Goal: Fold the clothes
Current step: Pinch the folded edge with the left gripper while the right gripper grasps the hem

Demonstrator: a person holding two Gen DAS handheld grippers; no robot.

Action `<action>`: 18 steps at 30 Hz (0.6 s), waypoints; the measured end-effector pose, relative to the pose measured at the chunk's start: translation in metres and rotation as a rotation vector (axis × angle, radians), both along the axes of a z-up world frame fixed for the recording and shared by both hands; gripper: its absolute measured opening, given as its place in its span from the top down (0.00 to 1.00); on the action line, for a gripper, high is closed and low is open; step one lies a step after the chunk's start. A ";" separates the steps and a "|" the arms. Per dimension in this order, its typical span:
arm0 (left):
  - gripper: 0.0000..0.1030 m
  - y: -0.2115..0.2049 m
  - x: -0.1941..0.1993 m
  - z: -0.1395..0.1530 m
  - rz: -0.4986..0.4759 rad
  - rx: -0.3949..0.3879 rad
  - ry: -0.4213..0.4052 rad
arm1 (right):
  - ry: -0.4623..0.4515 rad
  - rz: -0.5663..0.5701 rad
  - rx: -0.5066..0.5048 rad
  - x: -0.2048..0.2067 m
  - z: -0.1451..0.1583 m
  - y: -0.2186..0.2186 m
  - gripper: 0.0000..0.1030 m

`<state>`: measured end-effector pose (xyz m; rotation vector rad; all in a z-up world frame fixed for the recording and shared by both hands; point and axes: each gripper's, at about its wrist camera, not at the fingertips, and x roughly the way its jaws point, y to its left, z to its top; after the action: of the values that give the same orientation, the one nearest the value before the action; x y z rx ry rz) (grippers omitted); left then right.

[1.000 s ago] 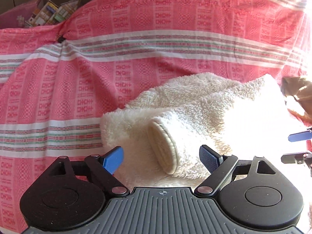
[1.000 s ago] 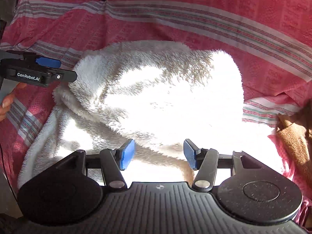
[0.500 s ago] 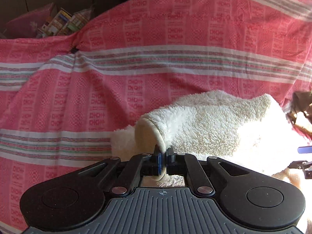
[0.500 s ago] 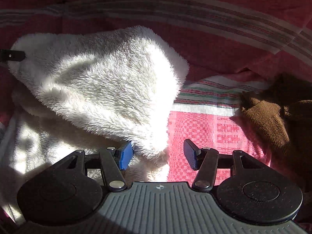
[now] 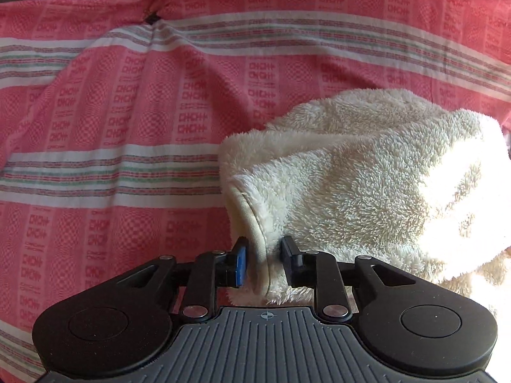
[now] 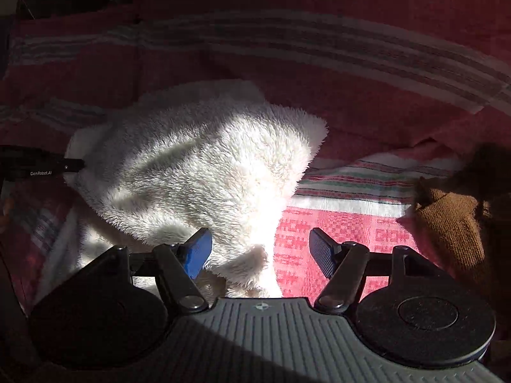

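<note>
Bright sun washes out the fleece [image 5: 456, 198] at the right of the left view, the right view is mostly dark shadow, and both edges curve.

Both wrist views close over fleece [image 5: 367, 172]

left hand-held gripper [image 5: 263, 260]: black linkage arms, silver screws, blue pads, ribbed grey body | right hand-held gripper [image 6: 260, 252]: same build, blue ribbed pads

One fleece garment [image 5: 367, 175] — one brown knit [image 6: 453, 223]
</note>
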<state>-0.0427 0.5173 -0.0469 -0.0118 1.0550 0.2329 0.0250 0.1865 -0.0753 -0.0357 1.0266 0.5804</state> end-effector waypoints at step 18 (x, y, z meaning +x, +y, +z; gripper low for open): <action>0.85 -0.001 0.018 -0.006 -0.047 0.017 -0.047 | 0.019 -0.166 0.114 0.096 -0.034 0.029 0.78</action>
<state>-0.0249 0.5160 -0.0534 0.0227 1.0057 0.1981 0.1209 0.2154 -0.1090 0.1539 1.0026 0.4878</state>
